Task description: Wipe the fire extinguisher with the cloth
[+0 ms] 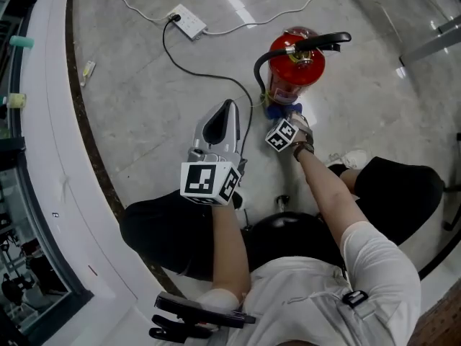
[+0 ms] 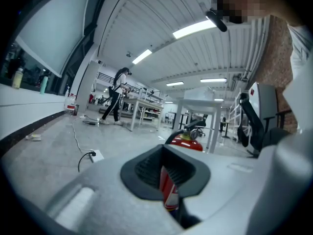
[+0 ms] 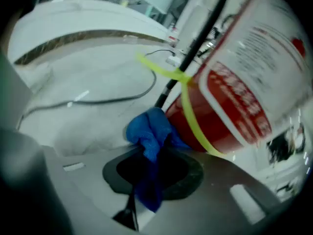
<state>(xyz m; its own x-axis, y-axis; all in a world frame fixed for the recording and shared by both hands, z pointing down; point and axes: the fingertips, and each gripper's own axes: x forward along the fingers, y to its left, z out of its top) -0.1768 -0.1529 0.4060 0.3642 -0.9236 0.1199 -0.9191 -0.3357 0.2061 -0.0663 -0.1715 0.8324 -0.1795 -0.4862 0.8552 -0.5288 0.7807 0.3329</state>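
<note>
On my feed the fire extinguisher (image 1: 297, 65) stands on the pale glossy floor (image 1: 137, 107), just ahead of the seated person's knees. It is red, with a black handle on top and a black hose (image 1: 258, 74) curling down its left side.

The right gripper (image 1: 283, 118) is low at the foot of the extinguisher. In the right gripper view its 2 jaws are clamped on the blue cloth (image 3: 149, 131). The cloth bunches up out of the jaws and its upper fold presses against the lower red wall of the extinguisher, below the white printed label. A yellow strap (image 3: 188, 106) is tied round the hose and runs down across the red body beside the cloth.

The left gripper (image 1: 229, 107) is held higher and to the left, well apart from the extinguisher and touching nothing. In the left gripper view its 2 jaws are drawn together with only a thin slit between the pads. Nothing is held there; the red I see through the slit is the extinguisher beyond.

Farther out on the floor lies a white power strip (image 1: 189, 21), with a black cable (image 1: 194, 71) looping from it toward the extinguisher.
</note>
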